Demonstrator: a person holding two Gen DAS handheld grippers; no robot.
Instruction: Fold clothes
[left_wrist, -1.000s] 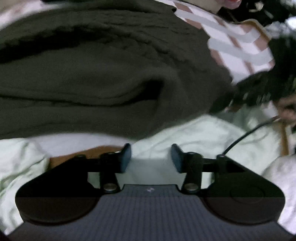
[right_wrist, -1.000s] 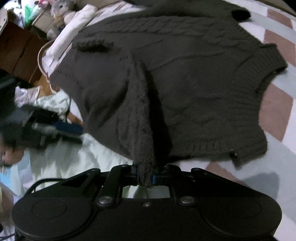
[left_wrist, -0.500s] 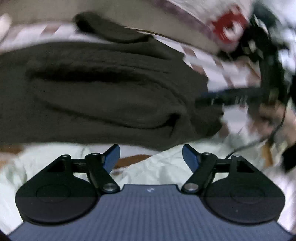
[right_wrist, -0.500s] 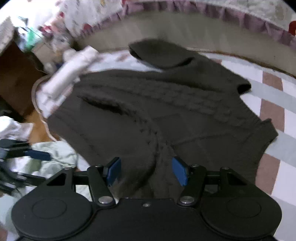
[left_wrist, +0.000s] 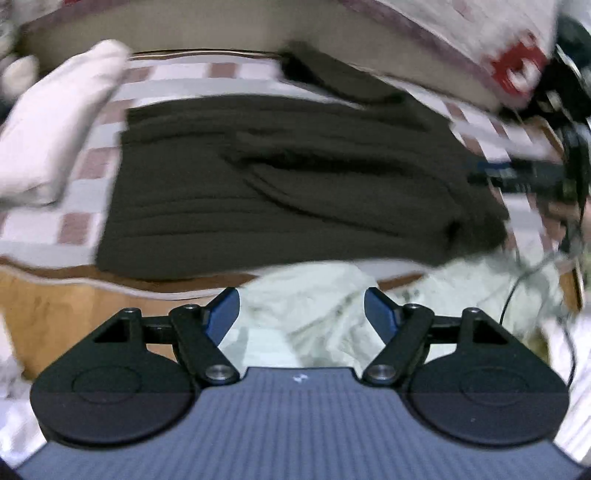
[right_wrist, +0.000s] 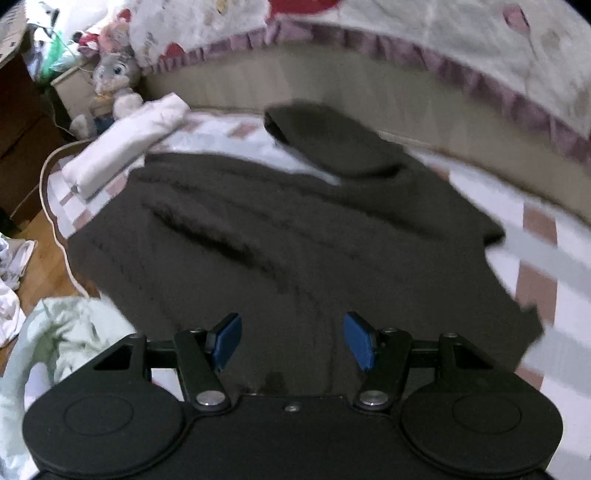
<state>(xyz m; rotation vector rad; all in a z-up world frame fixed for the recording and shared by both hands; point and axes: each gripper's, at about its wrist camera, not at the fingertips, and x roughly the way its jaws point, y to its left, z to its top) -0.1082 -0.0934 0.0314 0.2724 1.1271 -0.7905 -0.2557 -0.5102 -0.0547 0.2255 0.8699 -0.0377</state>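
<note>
Both grippers have let go and lifted back since a second ago: the right one was pinching a ridge of the knit then, and now it hangs clear with nothing in it. Starting at the left of the right wrist view, a rolled white bundle (right_wrist: 125, 144) lies on the corner of the checked mat (right_wrist: 535, 258), with a plush rabbit (right_wrist: 110, 81) propped behind it. Just beside the bundle begins the dark sweater (right_wrist: 295, 240), spread flat on the mat, its long axis running from the near edge up towards the far side, where one sleeve (right_wrist: 332, 140) angles away to the upper left. A soft ridge crosses the body diagonally. Off the mat's near left corner, a pale green garment (right_wrist: 62, 332) sits crumpled. The right gripper (right_wrist: 291, 341) hovers over the sweater's near hem, blue pads spread wide apart, touching nothing. Over in the left wrist view, the left gripper (left_wrist: 301, 310) is spread apart too, empty, above that pale heap, the sweater lying broadside beyond it.
</note>
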